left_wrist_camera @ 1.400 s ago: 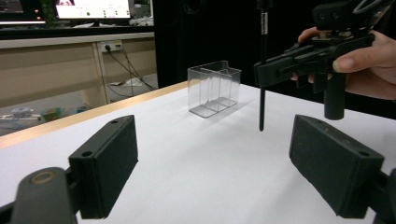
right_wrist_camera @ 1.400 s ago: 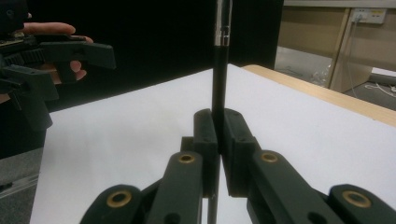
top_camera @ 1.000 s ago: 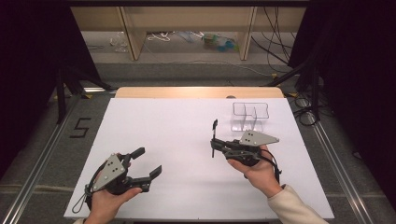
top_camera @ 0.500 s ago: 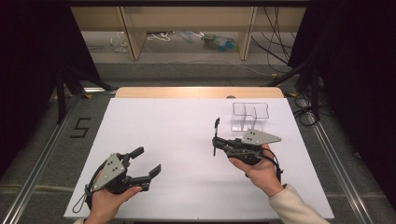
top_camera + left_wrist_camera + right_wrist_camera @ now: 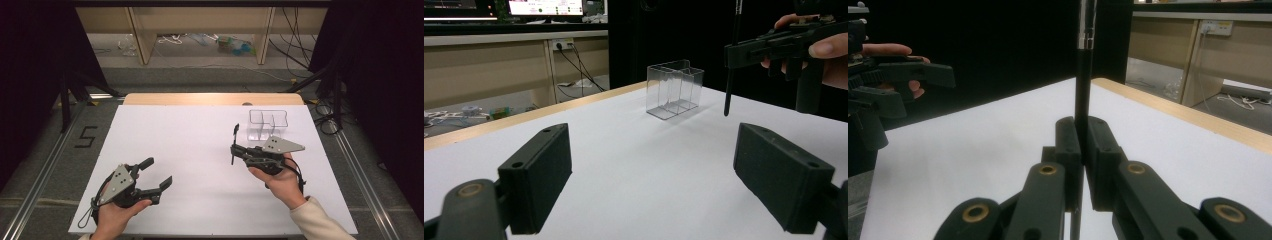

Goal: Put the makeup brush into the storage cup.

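My right gripper [image 5: 235,150] hovers right of the table's middle, shut on a thin black stick [image 5: 234,134] that stands upright between its jaws. In the right gripper view the stick [image 5: 1083,75] rises from the pressed pads [image 5: 1069,140] and has a silver band near its top. My left gripper [image 5: 159,171] rests low at the front left, jaws wide apart with nothing between them. A clear plastic holder [image 5: 267,125] with compartments stands just behind the right gripper. The left gripper view shows that holder [image 5: 674,87], the stick [image 5: 729,90] and the right gripper [image 5: 774,45] beyond its own open jaws.
The white table top [image 5: 190,135] has a wooden strip [image 5: 210,99] along its far edge. Black curtains hang at both sides. Cables and wooden shelf legs [image 5: 142,35] lie on the floor behind the table. A metal rail [image 5: 360,170] runs along the right side.
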A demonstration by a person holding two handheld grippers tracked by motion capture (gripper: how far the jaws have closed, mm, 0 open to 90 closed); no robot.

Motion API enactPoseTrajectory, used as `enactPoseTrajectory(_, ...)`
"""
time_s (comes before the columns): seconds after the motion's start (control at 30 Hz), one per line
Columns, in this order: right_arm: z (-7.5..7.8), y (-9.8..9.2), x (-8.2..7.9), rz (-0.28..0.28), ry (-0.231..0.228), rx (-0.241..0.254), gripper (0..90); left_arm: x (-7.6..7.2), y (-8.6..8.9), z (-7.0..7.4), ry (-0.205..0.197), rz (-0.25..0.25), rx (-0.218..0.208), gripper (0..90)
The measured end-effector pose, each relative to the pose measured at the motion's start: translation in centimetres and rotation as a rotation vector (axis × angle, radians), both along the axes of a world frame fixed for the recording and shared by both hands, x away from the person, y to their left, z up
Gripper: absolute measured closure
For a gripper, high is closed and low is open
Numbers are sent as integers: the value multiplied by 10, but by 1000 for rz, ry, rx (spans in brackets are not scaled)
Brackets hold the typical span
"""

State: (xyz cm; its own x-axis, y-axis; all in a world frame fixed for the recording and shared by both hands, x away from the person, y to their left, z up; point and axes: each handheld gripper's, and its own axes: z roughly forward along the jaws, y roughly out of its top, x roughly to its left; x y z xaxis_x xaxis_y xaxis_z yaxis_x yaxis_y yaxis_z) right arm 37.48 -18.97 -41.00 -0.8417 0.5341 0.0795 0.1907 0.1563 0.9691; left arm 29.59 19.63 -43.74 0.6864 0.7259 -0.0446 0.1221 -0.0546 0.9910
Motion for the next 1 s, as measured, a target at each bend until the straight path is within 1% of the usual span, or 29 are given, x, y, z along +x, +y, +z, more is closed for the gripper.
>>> enactPoseTrajectory(0.03,0,0,0,3,3,-2,859,0,0,0,4,1,-2,154)
enactPoseTrajectory(0.07,-1,1,0,3,7,6,859,0,0,0,3,0,1,154)
enactPoseTrajectory(0.1,-1,0,0,11,16,-3,860,0,0,0,5,1,1,154)
enactPoseTrajectory(0.2,-2,2,0,12,10,-6,860,0,0,-1,4,1,1,154)
enactPoseTrajectory(0.27,-2,2,1,1,-6,-5,859,0,0,-1,4,1,2,154)
enactPoseTrajectory(0.33,-3,3,0,8,8,0,859,0,0,-1,4,2,5,155)
enactPoseTrajectory(0.47,-3,4,1,9,3,-1,859,1,0,-1,5,6,4,155)
enactPoseTrajectory(0.5,-4,4,1,11,5,7,859,1,0,-1,5,6,4,155)
enactPoseTrajectory(0.53,-3,2,1,12,13,-16,860,1,0,-1,6,6,4,155)
enactPoseTrajectory(0.63,-4,2,2,-1,3,-10,859,1,0,-1,6,6,2,155)
enactPoseTrajectory(0.73,-4,3,3,3,1,1,859,1,0,-1,6,7,1,155)
enactPoseTrajectory(0.77,-4,2,3,-4,1,-13,859,1,0,-1,7,9,1,155)
enactPoseTrajectory(0.83,-4,2,3,-6,3,-15,860,1,0,-1,6,9,1,156)
enactPoseTrajectory(0.87,-3,2,3,2,6,-17,860,1,0,-1,6,9,1,155)
enactPoseTrajectory(0.9,-4,2,3,-4,-1,-11,859,1,0,-1,7,8,1,156)
enactPoseTrajectory(0.93,-3,1,3,0,9,-20,859,1,0,-2,7,6,0,157)
enactPoseTrajectory(1.0,-3,1,3,2,10,-22,859,1,0,-2,6,5,1,158)
